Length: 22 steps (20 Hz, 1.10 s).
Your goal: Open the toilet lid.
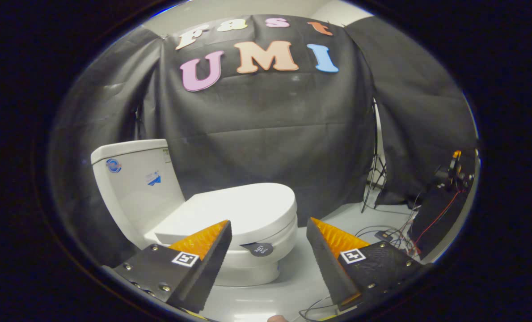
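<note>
The toilet lid (243, 210) lies flat and closed on the white toilet (248, 264), just beyond the fingertips and slightly toward the left finger, with the tank (134, 183) rising behind it. The gripper (268, 228) has its fingers spread wide apart, gripping nothing, above the pale floor (293, 286). Loose cables (386, 232) and a stand (375, 179) occupy the floor beyond the right finger.

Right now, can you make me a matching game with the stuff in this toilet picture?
Things:
1. lid
2. tank
3. gripper
4. cables

States or places:
A. open, holding nothing, short of the toilet
B. on the floor beyond the right finger
C. closed, lying flat on the bowl
D. standing upright behind the lid, against the black cloth

Pairs: 1-C, 2-D, 3-A, 4-B
</note>
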Motion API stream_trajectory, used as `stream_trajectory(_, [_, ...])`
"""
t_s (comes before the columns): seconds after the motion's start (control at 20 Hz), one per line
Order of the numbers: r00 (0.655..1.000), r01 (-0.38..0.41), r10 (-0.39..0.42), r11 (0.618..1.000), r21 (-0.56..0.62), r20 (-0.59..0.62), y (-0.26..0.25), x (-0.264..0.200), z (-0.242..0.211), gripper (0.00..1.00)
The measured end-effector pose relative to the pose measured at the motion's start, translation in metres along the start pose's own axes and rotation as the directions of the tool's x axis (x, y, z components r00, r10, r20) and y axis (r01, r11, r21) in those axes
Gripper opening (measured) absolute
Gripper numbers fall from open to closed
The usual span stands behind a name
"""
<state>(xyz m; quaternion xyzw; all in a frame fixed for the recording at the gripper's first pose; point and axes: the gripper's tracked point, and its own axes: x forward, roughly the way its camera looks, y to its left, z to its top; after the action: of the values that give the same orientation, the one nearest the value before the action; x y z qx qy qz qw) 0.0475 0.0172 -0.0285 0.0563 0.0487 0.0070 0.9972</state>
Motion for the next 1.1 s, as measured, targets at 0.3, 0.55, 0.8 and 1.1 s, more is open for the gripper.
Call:
stream_trajectory(0.3, [0.986,0.023,0.015,0.975,0.219,-0.167,-0.004,0.031,-0.041,0.99])
stream_trajectory(0.55, [0.944,0.108,0.026,0.917,0.385,-0.329,-0.006,0.053,-0.086,0.99])
stream_trajectory(0.8, [0.923,0.139,0.056,0.874,0.465,-0.381,-0.003,0.075,-0.108,0.87])
stream_trajectory(1.1, [0.915,0.092,0.138,0.844,0.529,-0.379,0.014,0.09,-0.106,0.57])
